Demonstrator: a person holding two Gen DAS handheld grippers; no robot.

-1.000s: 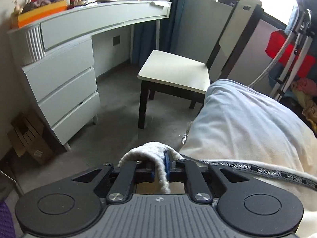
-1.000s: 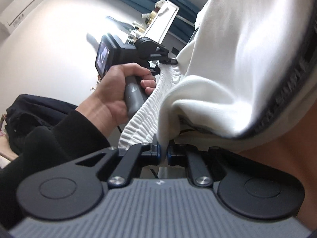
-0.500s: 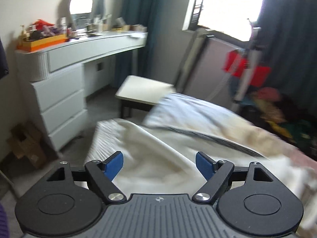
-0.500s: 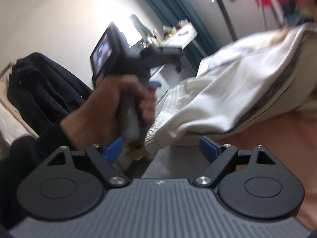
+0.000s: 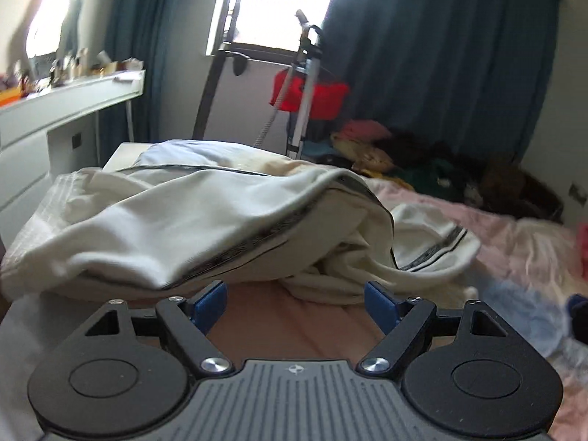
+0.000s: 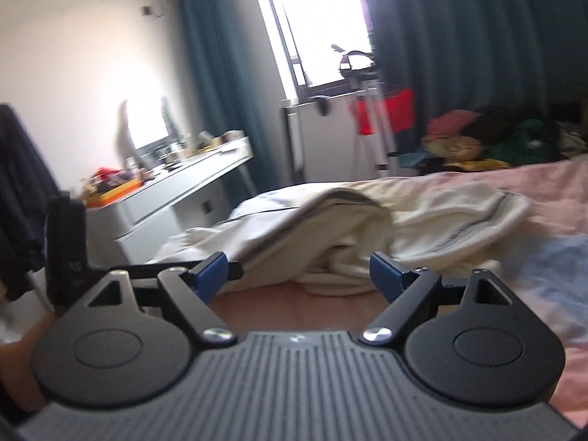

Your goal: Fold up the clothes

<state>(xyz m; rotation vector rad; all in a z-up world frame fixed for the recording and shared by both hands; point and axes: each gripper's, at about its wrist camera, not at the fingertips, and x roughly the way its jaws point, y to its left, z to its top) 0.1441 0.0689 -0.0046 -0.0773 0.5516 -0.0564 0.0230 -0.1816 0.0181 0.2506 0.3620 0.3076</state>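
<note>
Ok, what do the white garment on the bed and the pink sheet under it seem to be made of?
The white garment looks like thick, matte knit cloth, maybe cotton jersey or fleece: it slumps in soft, rounded folds, with a dark woven-looking stripe along one edge. The pink sheet looks like thin, smooth woven fabric that lies in shallow wrinkles; blur leaves the weave unclear. Both the left gripper and the right gripper are open, touching neither.

White garment (image 5: 191,228): near edge motion-blurred, stripe lettering unreadable.
Dresser clutter (image 6: 121,180): too small to identify.
Clothes heap (image 5: 422,161): dark, items indistinct.
</note>
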